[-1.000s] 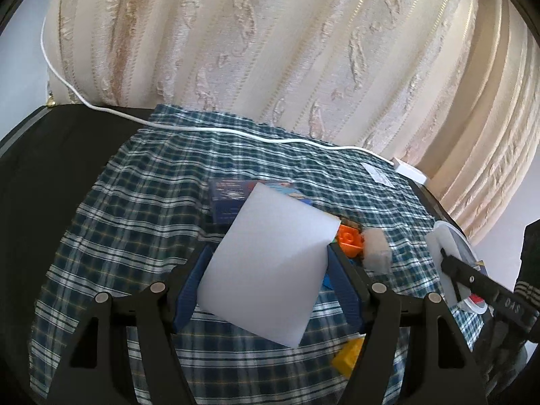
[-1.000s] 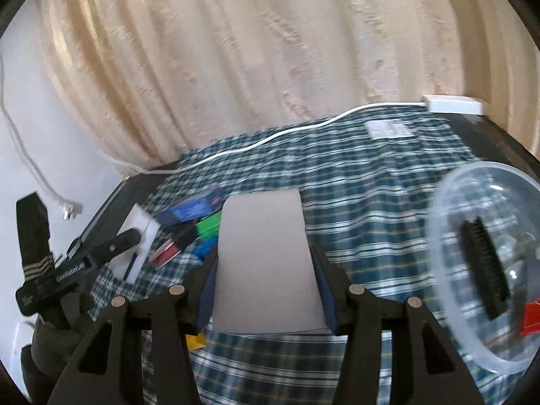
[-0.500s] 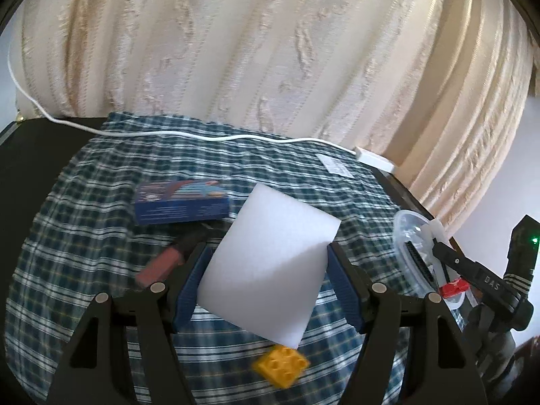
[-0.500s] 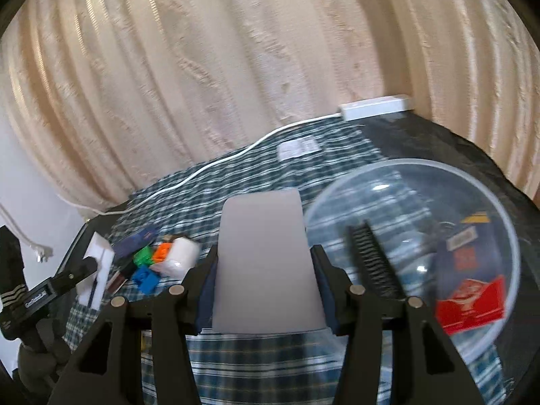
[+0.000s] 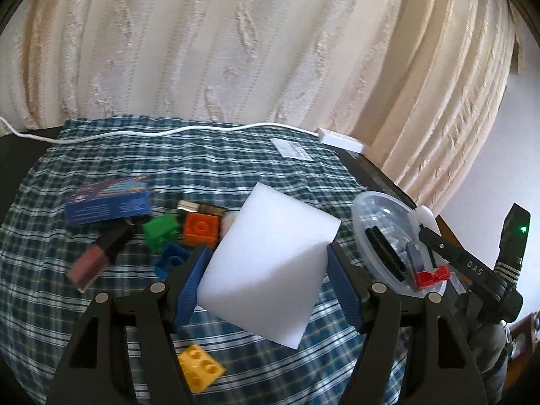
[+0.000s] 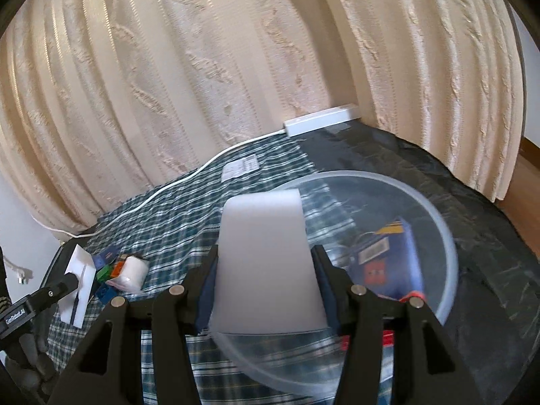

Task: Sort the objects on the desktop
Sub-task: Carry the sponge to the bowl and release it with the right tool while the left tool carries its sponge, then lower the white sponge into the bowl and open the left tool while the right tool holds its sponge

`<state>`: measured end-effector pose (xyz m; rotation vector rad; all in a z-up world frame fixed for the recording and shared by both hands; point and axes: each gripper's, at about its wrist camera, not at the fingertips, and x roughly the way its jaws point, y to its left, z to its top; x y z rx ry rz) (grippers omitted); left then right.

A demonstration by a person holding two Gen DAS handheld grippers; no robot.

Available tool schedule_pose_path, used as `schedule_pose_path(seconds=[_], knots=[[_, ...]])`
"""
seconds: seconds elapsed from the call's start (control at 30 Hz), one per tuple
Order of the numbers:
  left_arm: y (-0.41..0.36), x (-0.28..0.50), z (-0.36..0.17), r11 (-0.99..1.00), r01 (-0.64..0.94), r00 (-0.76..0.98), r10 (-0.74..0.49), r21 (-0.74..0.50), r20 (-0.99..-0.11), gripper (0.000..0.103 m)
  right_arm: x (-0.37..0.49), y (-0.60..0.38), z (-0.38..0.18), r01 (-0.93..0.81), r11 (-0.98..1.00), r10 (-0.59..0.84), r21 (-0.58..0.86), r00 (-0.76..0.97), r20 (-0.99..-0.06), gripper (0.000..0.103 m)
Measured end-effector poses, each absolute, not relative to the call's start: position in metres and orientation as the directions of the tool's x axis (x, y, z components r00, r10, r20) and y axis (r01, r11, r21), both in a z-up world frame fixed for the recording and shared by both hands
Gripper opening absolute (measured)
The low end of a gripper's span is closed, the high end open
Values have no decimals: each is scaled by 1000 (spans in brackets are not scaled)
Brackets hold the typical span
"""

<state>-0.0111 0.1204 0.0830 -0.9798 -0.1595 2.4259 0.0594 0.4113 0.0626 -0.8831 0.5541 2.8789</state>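
Observation:
My left gripper [image 5: 268,263] is shut on a white foam block [image 5: 270,263], held above the checked cloth. Past it lie an orange brick [image 5: 200,229], a green brick [image 5: 160,231], a blue brick [image 5: 170,260], a yellow brick [image 5: 199,369], a pink tube [image 5: 96,260] and a blue box [image 5: 108,202]. My right gripper [image 6: 265,263] is shut on a second white foam block [image 6: 266,266], held over the near rim of a clear plastic bowl [image 6: 449,236]. The bowl [image 5: 361,209] holds a black comb [image 5: 384,253], a red piece [image 5: 433,275] and a blue packet [image 6: 388,260].
A white cable [image 5: 152,133] and power strip [image 6: 320,119] run along the back by the cream curtain. A white label [image 5: 292,148] lies on the cloth. A white roll [image 6: 133,271] sits by the bricks. The black table edge [image 6: 489,236] lies right of the bowl.
Both views have swung right. The bowl is now closer under my right gripper. More bricks have come into the left wrist view. Both grippers stay shut on their foam blocks.

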Motion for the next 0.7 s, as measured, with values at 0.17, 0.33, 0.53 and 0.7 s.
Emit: schedule_pose_path(seconds=[0.17, 0.33, 0.53, 0.7], knots=[[144, -9, 82, -850, -446, -587, 514, -280, -626, 72, 61, 422, 62, -196, -933, -3, 302, -835, -551, 58], [165, -9, 84, -839, -475, -572, 525, -267, -630, 72, 61, 431, 62, -201, -938, 16, 282, -840, -543, 58], [190, -7, 84, -823, -508, -556, 538, -254, -633, 72, 62, 441, 60, -201, -931, 9, 306, -848, -529, 71], [209, -6, 81, -809, -526, -539, 557, -263, -632, 72, 67, 446, 63, -215, -919, 22, 331, -866, -500, 76]])
